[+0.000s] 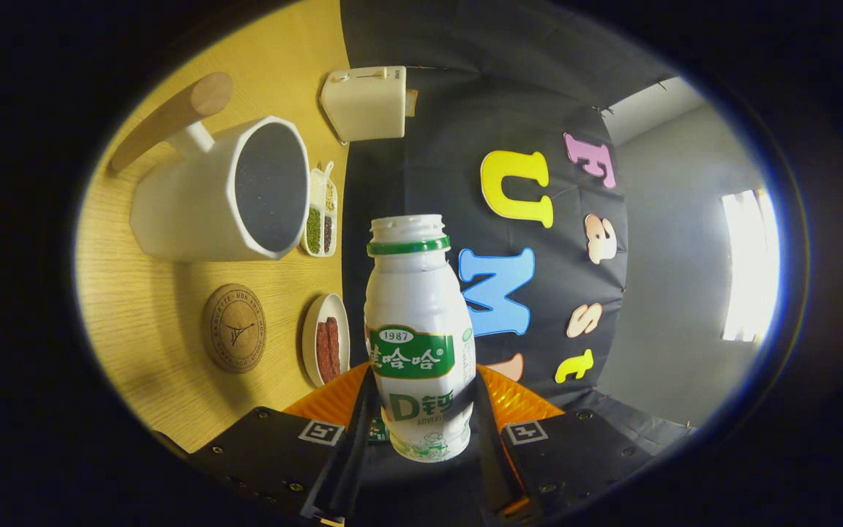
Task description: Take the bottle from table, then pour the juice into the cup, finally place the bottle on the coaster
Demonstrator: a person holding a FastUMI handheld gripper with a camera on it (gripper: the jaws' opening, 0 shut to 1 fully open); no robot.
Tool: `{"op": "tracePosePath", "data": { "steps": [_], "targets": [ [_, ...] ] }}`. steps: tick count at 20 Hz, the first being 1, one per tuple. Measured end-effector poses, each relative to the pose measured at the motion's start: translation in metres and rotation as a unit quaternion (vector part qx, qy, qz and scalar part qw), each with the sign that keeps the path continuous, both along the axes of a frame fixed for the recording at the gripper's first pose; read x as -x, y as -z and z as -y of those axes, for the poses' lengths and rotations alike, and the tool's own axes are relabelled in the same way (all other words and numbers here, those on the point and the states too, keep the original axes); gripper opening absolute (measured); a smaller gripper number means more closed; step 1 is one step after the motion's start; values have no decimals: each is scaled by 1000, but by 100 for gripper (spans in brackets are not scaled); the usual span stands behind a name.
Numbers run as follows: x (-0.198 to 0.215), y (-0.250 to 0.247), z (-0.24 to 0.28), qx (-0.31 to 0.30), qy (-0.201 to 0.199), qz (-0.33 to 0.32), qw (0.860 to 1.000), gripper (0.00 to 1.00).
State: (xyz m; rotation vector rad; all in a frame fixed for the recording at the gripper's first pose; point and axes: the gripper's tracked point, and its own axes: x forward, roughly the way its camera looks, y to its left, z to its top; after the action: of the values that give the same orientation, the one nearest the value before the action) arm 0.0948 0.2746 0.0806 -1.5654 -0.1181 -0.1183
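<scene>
My gripper (421, 410) is shut on a white bottle (418, 322) with a green label and green neck ring; its mouth is uncapped. The whole view is rolled about a quarter turn, so the wooden table (143, 307) stands like a wall beside the bottle. On that table sits a white cup (224, 194) with a long wooden handle, its dark open mouth facing the bottle's neck, a short way off. A round cork coaster (234, 328) lies on the table below the cup, beside the bottle's body.
A small white plate (325, 338) with reddish strips lies between the coaster and the bottle. A divided dish of beans and grains (319, 216) sits by the cup's rim. A cream box-shaped appliance (365, 102) stands beyond the cup.
</scene>
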Motion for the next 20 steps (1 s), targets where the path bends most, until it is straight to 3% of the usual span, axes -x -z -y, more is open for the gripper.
{"op": "tracePosePath", "data": {
  "steps": [20],
  "targets": [
    [-4, -4, -2, 48, -4, 14, 999, 65]
  ]
}}
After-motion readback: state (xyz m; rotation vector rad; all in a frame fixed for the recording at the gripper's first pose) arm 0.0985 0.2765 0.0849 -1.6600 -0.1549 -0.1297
